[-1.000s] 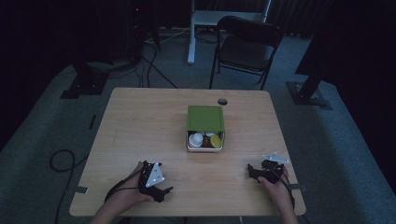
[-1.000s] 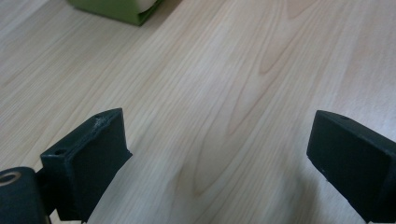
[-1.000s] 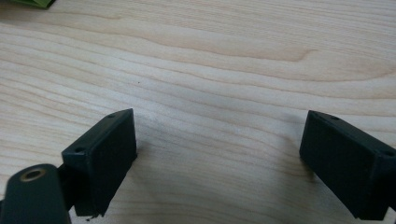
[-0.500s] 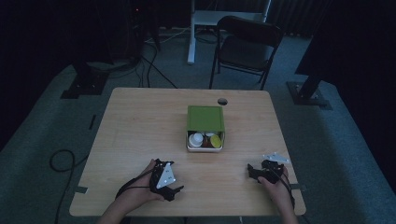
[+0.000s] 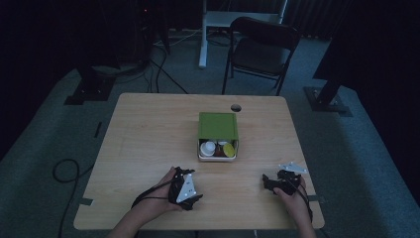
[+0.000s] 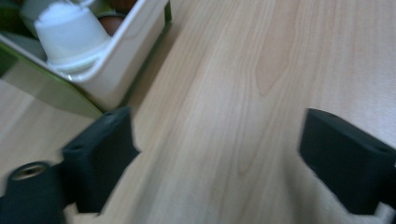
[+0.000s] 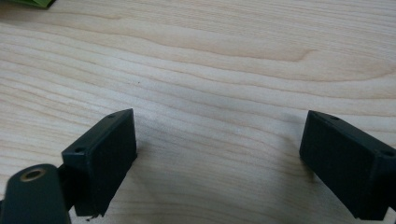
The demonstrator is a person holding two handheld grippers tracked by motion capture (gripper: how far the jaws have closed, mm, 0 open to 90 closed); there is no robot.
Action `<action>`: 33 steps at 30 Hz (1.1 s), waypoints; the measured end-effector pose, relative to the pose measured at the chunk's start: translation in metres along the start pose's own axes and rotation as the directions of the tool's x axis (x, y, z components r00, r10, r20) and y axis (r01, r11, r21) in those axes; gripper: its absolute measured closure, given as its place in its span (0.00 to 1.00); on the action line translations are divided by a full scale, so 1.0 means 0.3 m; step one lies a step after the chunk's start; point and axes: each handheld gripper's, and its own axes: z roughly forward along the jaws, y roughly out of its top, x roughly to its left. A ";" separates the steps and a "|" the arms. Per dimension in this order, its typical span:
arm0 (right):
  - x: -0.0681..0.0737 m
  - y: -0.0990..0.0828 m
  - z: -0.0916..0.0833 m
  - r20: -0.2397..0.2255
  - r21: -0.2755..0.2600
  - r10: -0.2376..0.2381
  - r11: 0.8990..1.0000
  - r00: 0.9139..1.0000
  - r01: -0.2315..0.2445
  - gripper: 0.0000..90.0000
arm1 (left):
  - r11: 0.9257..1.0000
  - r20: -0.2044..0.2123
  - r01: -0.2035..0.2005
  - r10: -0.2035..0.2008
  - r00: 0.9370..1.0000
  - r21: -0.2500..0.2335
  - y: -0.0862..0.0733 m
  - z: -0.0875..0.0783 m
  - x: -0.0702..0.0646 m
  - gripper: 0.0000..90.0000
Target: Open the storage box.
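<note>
High view: left gripper (image 5: 190,191) nearing green box (image 5: 218,126), jaws wide, just narrowing, empty; right gripper (image 5: 270,182) wide, empty; white cup (image 6: 70,35) not yet grasped

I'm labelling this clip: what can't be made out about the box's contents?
- High view: back of the green box, hidden under its lid.
- High view: brown and yellow items, too small to identify.
- Left gripper view: white cup blurred; box cut off by the frame edge.

Box (image 5: 218,125) lid hides its rear contents — front ones tiny.
</note>
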 end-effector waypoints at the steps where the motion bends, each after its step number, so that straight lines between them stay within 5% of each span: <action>1: 0.000 0.000 0.000 0.000 0.000 0.000 1.000 1.000 0.000 0.12 | 1.000 0.001 -0.005 0.005 1.000 -0.003 0.005 0.003 0.001 0.15; 20: 0.000 0.000 0.000 0.000 0.000 0.000 1.000 1.000 0.000 0.12 | 0.989 -0.069 -0.147 0.145 0.987 -0.028 0.076 0.073 0.014 0.17; 25: 0.000 0.000 0.000 0.000 -0.001 0.000 1.000 1.000 0.000 0.12 | 0.982 -0.112 -0.187 0.182 0.977 -0.033 0.088 0.091 0.021 0.21; 31: 0.000 0.000 0.000 0.000 -0.001 0.000 1.000 1.000 0.000 0.12 | 0.965 -0.171 -0.262 0.259 0.951 0.002 0.101 0.117 0.034 0.31; 33: 0.000 0.000 0.000 0.000 0.000 0.000 1.000 1.000 0.000 0.12 | 0.965 -0.185 -0.263 0.262 0.947 0.018 0.102 0.128 0.035 0.32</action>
